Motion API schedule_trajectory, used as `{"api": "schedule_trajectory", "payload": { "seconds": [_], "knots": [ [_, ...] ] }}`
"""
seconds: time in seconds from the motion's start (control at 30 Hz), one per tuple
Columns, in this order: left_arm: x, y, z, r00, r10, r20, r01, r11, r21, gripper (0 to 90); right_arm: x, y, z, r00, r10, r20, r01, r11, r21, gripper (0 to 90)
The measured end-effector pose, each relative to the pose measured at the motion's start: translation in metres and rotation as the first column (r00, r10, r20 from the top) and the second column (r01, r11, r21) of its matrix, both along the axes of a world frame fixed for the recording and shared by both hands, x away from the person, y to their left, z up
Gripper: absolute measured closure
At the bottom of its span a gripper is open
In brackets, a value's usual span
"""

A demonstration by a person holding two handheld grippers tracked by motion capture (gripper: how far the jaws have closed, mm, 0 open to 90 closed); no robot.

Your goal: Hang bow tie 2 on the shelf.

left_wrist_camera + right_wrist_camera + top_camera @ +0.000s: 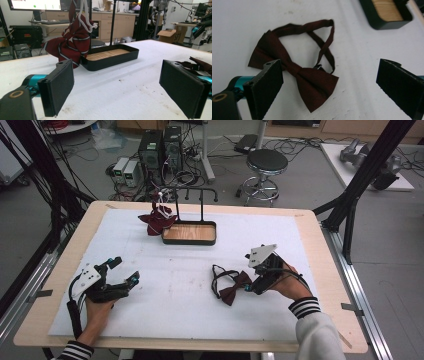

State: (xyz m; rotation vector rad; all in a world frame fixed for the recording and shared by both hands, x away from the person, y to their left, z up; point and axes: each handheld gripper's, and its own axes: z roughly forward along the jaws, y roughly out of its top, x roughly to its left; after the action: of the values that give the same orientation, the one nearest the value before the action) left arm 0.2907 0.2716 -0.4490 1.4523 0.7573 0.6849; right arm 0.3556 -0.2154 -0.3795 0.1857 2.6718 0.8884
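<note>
A dark maroon bow tie point(233, 289) point(294, 67) lies flat on the white mat, its thin strap looped point(324, 42) beside it. My right gripper point(249, 273) point(329, 75) is open and hovers low over it, with the knot between the two black jaws; neither pad touches the cloth. A second, striped red bow tie point(159, 218) point(72, 42) hangs by a white cord from the black rack point(201, 195), next to the tray. My left gripper point(125, 270) point(117, 75) rests open and empty at the mat's near left, pointing at the tray.
A black tray with a wooden bottom point(189, 240) point(112, 58) point(384, 23) forms the rack's base at the far middle of the mat. Beyond the table stand a stool point(266, 162) and computers point(161, 150) on the floor.
</note>
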Motion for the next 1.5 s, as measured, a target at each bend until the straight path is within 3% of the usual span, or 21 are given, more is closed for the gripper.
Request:
{"api": "schedule_trajectory", "payload": {
  "seconds": [0.13,0.23,0.33,0.43,0.83,0.93,1.03,1.33,1.43,1.5],
  "knots": [
    [0.000,0.000,-0.001,1.0000,0.002,-0.001,-0.002,1.0000,0.003,12.9,0.002,0.010,-0.004,0.9988,0.037,-0.032,-0.039,0.9985,-0.040,6.2],
    [0.000,0.001,-0.001,1.0000,0.003,-0.005,-0.003,1.0000,0.004,12.9,0.002,0.016,-0.007,0.9968,0.068,-0.042,-0.072,0.9924,-0.100,6.3],
    [0.000,0.001,-0.001,1.0000,0.001,-0.004,-0.001,1.0000,0.004,12.9,0.002,0.019,-0.008,0.9946,0.088,-0.056,-0.093,0.9901,-0.104,11.1],
    [0.000,0.000,-0.001,1.0000,0.000,-0.006,0.000,1.0000,0.005,12.9,0.000,0.021,-0.012,0.9907,0.119,-0.065,-0.127,0.9825,-0.136,15.2],
    [0.001,0.000,-0.001,1.0000,-0.001,-0.007,0.001,1.0000,0.005,12.9,0.002,0.030,-0.024,0.9845,0.150,-0.091,-0.167,0.9588,-0.230,20.1],
    [0.001,0.000,-0.002,1.0000,-0.003,-0.007,0.003,1.0000,0.008,12.9,0.002,0.032,-0.026,0.9821,0.165,-0.090,-0.183,0.9493,-0.255,26.4],
    [0.000,-0.001,-0.002,1.0000,-0.001,-0.006,0.002,1.0000,0.004,12.9,0.003,0.032,-0.027,0.9812,0.167,-0.097,-0.187,0.9481,-0.257,32.0],
    [0.000,-0.002,-0.002,1.0000,-0.002,-0.007,0.002,1.0000,0.008,12.9,0.002,0.034,-0.028,0.9794,0.187,-0.078,-0.201,0.9384,-0.281,33.2],
    [0.001,-0.001,-0.003,1.0000,-0.001,-0.006,0.001,1.0000,0.008,12.9,0.003,0.034,-0.029,0.9776,0.196,-0.075,-0.210,0.9336,-0.291,37.3],
    [0.001,-0.001,-0.002,1.0000,-0.003,-0.007,0.003,1.0000,0.007,12.9,0.004,0.035,-0.029,0.9785,0.189,-0.082,-0.205,0.9363,-0.285,40.8]
  ]
}}
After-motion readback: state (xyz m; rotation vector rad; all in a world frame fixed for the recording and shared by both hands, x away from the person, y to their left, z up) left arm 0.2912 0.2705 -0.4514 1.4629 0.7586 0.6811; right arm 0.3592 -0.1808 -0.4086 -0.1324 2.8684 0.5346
